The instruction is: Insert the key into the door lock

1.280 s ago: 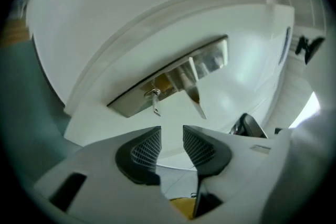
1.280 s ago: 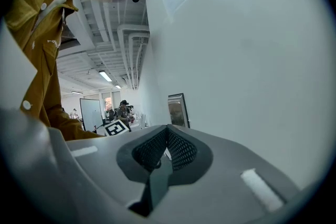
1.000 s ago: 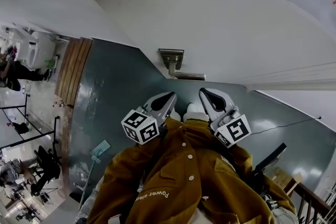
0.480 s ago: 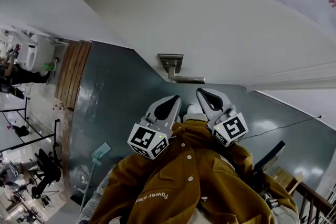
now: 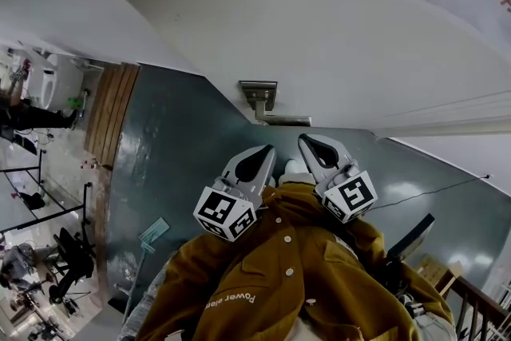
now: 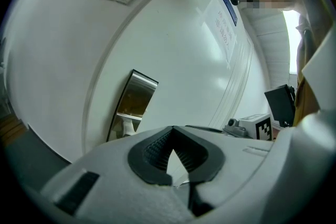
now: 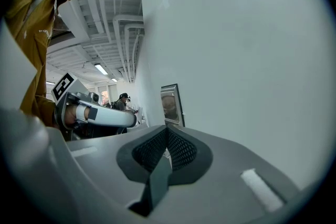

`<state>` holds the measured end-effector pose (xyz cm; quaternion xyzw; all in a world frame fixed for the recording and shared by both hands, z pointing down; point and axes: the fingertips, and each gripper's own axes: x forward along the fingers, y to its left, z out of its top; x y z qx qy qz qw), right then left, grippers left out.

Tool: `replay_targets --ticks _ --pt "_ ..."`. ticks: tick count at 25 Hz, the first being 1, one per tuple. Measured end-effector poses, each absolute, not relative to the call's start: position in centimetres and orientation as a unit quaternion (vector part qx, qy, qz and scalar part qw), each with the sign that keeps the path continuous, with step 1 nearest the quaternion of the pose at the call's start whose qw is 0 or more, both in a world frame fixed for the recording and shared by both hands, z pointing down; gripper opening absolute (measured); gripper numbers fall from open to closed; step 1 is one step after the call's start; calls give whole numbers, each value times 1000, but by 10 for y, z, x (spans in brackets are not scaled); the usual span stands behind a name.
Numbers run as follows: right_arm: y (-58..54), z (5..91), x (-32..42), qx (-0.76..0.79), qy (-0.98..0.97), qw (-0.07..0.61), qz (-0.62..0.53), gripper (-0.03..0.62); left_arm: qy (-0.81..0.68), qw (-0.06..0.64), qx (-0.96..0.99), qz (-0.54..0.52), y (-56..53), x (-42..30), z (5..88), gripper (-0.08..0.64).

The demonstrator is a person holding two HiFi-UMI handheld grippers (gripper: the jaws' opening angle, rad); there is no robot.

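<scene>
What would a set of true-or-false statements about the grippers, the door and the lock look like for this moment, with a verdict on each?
1. The left gripper and the right gripper are side by side in front of the person's jacket. True.
2. The left gripper's jaws stand wide open. False: they are together.
3. A metal lock plate with a handle sits on the white door. True.
4. The right gripper grips the handle. False: it is short of the handle and does not touch it.
5. The jacket is blue. False: it is mustard brown.
</scene>
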<state>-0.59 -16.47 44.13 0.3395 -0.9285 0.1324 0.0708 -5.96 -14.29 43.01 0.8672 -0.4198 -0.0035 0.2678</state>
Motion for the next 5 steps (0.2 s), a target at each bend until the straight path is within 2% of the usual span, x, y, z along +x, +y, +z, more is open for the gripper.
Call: replay_targets --ticks 5 --pt "-163 443 -4 340 -928 73 133 6 -426 265 865 5 -143 -58 435 2"
